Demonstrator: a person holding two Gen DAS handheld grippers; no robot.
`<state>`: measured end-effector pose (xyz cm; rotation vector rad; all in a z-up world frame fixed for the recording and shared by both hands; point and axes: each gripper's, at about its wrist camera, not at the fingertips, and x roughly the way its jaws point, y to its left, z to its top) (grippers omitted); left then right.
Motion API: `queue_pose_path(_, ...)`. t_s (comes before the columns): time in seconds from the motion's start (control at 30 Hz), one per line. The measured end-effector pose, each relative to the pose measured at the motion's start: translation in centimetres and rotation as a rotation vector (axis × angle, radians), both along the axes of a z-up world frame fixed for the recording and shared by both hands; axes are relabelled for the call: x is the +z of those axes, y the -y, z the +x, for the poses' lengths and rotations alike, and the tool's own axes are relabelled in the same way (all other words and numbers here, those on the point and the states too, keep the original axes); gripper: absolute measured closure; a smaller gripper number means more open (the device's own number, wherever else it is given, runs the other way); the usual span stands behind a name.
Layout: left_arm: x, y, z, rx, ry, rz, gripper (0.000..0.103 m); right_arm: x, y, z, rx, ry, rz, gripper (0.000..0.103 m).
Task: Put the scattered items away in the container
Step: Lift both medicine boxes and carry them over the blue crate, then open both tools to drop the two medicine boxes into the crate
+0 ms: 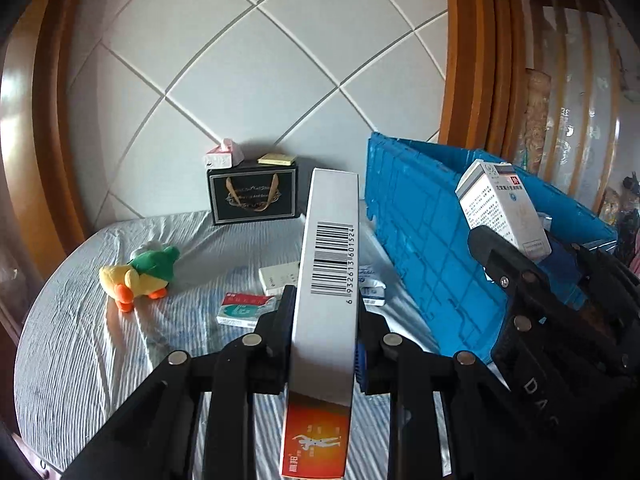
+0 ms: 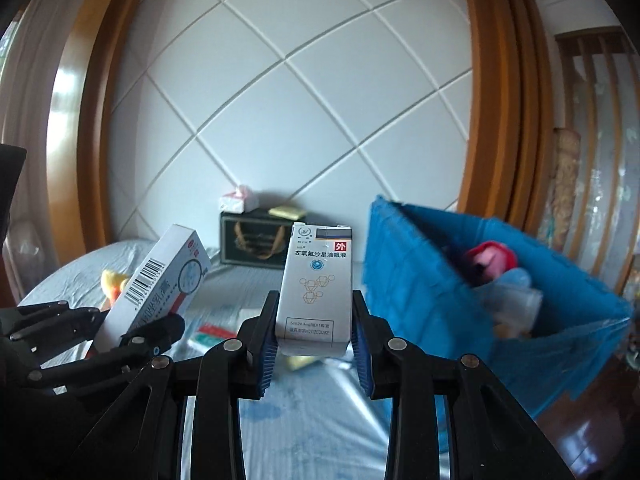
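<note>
The left gripper (image 1: 324, 312) is clamped tight on a long white box (image 1: 330, 280), gripping its narrow sides; the barcode edge faces up and an orange end points back toward the camera. The right gripper (image 2: 314, 324) is closed on a small eye-drop box (image 2: 316, 288), held upright with its printed face to the camera. Both are raised above the bed (image 1: 80, 320). The blue crate (image 1: 424, 248) stands on the bed to the right, near both boxes; soft items (image 2: 504, 280) already lie inside it. Left on the sheet are a plush duck (image 1: 138, 276) and several small boxes (image 1: 246, 308) lying flat, beside the crate's near wall. At the headboard (image 1: 240, 60) stands a black gift bag (image 1: 254, 194) with a tissue pack (image 1: 224, 154) on top.
</note>
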<state>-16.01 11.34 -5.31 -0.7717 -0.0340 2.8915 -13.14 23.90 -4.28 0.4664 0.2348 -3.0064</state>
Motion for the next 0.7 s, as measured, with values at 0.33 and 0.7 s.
queue_pose_path(0.33, 4.9, -14.7, -1.4, -0.075, -0.114, 0.013, 0.079, 4.1, -14.5, -1.2, -0.076, -0.094, 0.002, 0.071)
queue_pose_path(0.7, 6.5, -32.7, -9.5, -0.115, -0.006, -0.035, 0.079, 2.9, -31.6, -11.1, -0.104, 0.107, -0.016, 0.071)
